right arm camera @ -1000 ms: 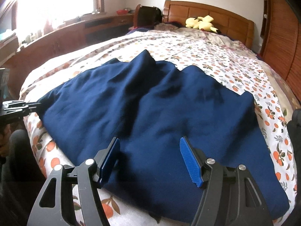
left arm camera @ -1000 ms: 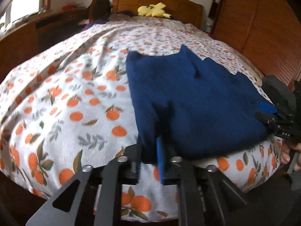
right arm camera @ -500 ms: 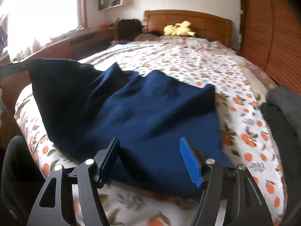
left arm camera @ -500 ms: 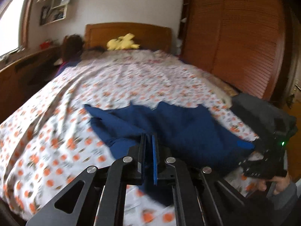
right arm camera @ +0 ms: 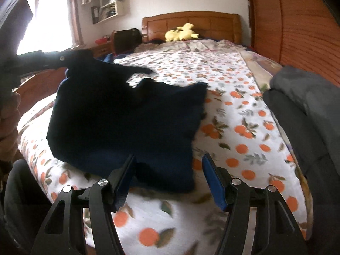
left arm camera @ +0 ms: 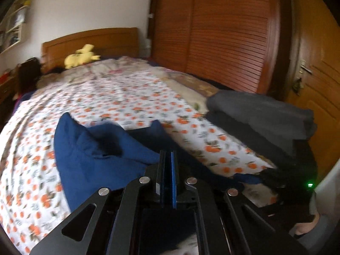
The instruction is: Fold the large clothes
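Observation:
A dark blue garment [left arm camera: 102, 153] lies on the orange-print bedsheet [left arm camera: 127, 97]. My left gripper [left arm camera: 167, 159] is shut on one edge of it and holds that edge high, so the cloth hangs down in a fold. In the right wrist view the garment [right arm camera: 127, 116] looks almost black, with the left gripper [right arm camera: 63, 60] lifting its corner at the upper left. My right gripper [right arm camera: 167, 165] is open and empty, low at the garment's near edge by the bed's foot.
A pile of dark grey folded clothes [left arm camera: 261, 114] sits at the bed's right edge, also in the right wrist view [right arm camera: 308, 110]. A yellow plush toy [right arm camera: 180, 34] lies by the wooden headboard [right arm camera: 191, 23]. A slatted wooden wardrobe [left arm camera: 223, 42] stands on the right.
My left gripper has lifted the garment's edge up and carried it to the right over the rest of the cloth. The right gripper has stayed open at the near edge.

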The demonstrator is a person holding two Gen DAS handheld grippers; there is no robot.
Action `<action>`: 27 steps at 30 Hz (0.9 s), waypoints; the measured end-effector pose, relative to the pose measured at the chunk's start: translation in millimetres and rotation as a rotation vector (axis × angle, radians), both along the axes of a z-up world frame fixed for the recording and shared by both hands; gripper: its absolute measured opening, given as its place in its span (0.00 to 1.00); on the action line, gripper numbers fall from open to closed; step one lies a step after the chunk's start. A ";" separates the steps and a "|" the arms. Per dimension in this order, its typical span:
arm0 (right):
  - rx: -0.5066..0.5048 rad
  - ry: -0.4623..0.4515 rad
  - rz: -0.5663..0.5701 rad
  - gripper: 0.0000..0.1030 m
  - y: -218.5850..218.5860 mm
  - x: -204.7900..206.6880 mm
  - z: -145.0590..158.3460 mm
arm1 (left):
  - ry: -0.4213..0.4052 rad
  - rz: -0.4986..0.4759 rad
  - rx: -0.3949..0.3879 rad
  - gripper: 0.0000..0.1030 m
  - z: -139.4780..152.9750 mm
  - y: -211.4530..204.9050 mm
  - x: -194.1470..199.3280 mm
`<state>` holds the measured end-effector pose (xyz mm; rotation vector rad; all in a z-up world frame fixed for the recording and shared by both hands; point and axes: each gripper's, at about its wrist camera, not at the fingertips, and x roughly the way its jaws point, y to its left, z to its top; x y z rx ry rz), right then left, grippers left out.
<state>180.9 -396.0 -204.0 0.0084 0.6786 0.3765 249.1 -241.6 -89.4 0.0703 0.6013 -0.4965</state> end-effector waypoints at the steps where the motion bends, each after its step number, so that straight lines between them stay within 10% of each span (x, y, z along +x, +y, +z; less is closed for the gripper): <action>1: 0.005 0.002 -0.005 0.59 -2.8 -0.9 -0.7 | 0.013 -0.021 0.001 0.03 -2.5 -8.7 0.8; 8: 0.009 -0.003 -0.024 0.59 -10.9 -5.1 0.6 | 0.041 -0.023 0.040 0.10 -17.4 -20.4 2.6; 12: 0.003 -0.023 -0.013 0.59 -3.4 -5.3 8.1 | 0.004 0.001 0.040 0.56 -6.6 -4.4 -6.6; 27: 0.093 -0.081 0.085 0.59 51.2 10.9 43.5 | -0.017 0.163 0.072 0.93 -18.8 86.2 -10.7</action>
